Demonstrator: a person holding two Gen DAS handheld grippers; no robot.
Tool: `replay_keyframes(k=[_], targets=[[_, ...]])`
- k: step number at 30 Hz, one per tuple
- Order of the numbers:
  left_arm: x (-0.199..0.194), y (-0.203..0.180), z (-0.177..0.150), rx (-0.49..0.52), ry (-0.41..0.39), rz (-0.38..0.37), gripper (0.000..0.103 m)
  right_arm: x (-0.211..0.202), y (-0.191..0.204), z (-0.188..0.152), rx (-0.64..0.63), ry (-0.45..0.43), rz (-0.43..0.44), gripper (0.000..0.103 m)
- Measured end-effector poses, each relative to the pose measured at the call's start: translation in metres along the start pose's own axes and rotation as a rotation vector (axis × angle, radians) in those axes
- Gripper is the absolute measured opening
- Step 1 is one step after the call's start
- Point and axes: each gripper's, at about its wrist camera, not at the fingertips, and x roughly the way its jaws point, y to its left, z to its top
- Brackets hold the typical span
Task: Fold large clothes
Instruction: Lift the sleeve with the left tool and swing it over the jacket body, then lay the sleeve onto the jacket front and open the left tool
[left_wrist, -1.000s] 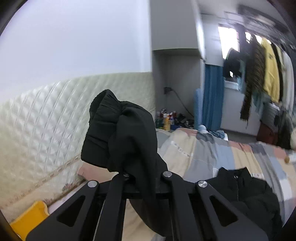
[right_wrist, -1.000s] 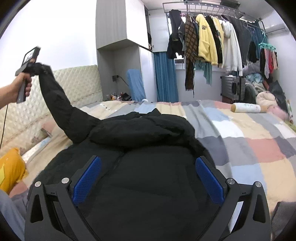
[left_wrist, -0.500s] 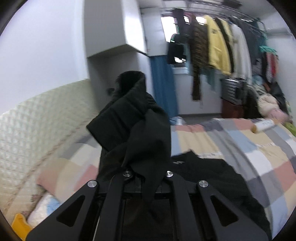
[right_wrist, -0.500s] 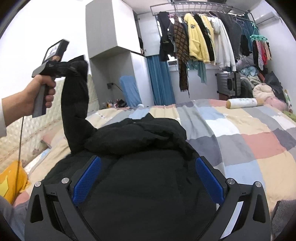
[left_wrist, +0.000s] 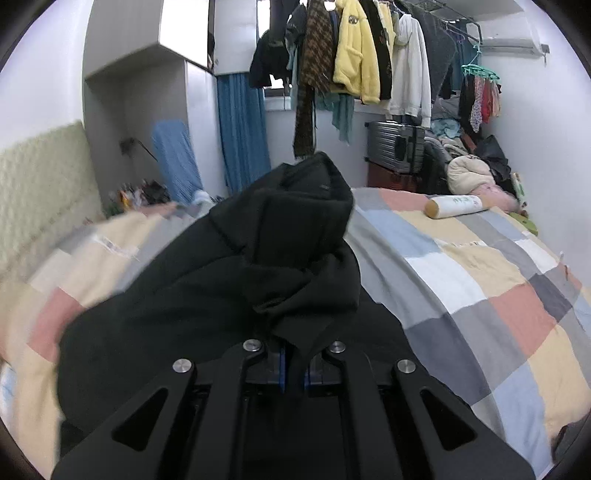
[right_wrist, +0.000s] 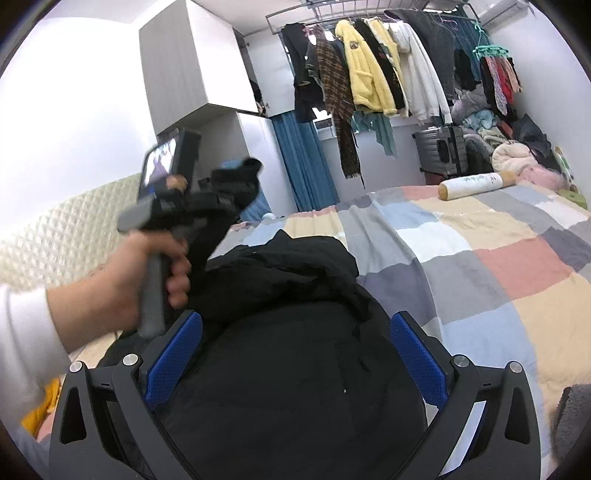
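A large black padded jacket (right_wrist: 295, 369) lies on the patchwork bed cover (right_wrist: 498, 258). My left gripper (left_wrist: 293, 369) is shut on the end of the jacket's black sleeve (left_wrist: 295, 240), which bunches up in front of the camera. In the right wrist view the left gripper (right_wrist: 207, 206) is held in a hand above the jacket's left side, with the sleeve (right_wrist: 229, 199) draped from it. My right gripper (right_wrist: 295, 354) is open and empty, its blue pads (right_wrist: 173, 358) spread over the jacket's body.
A quilted headboard (right_wrist: 55, 229) stands on the left. A rack of hanging clothes (right_wrist: 369, 74) and a grey suitcase (right_wrist: 443, 151) are at the far wall. A cream roll (right_wrist: 472, 184) lies on the bed's far right. A yellow cushion (right_wrist: 40, 410) sits at the lower left.
My left gripper has carried the sleeve from high at the far left in toward the jacket's middle and lower down. My right gripper has stayed open over the jacket.
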Motion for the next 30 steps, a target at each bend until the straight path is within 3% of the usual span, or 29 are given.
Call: replay_keyframes(k=[6,11,15,22,25,28,30], targets=[[0.031,-0.016,-0.030,0.001,0.012,0.002,0.006,0.010,-0.005,-0.003,0.019,0.022,0.020,0.103],[0.068,-0.023,-0.052,-0.003,0.103,0.000,0.005,0.019,-0.005,-0.007,0.006,0.037,0.008,0.103],[0.083,-0.022,-0.052,-0.020,0.151,-0.007,0.005,0.025,-0.008,-0.009,0.028,0.053,0.020,0.103],[0.067,-0.010,-0.046,-0.076,0.173,-0.066,0.006,0.031,-0.006,-0.013,0.000,0.053,0.008,0.103],[0.051,-0.003,-0.043,-0.106,0.176,-0.096,0.012,0.031,-0.004,-0.013,-0.011,0.049,0.002,0.103],[0.034,0.004,-0.041,-0.141,0.175,-0.106,0.044,0.030,-0.001,-0.014,-0.024,0.039,-0.001,0.103],[0.015,0.007,-0.038,-0.134,0.137,-0.102,0.077,0.029,0.001,-0.015,-0.028,0.034,0.002,0.103]])
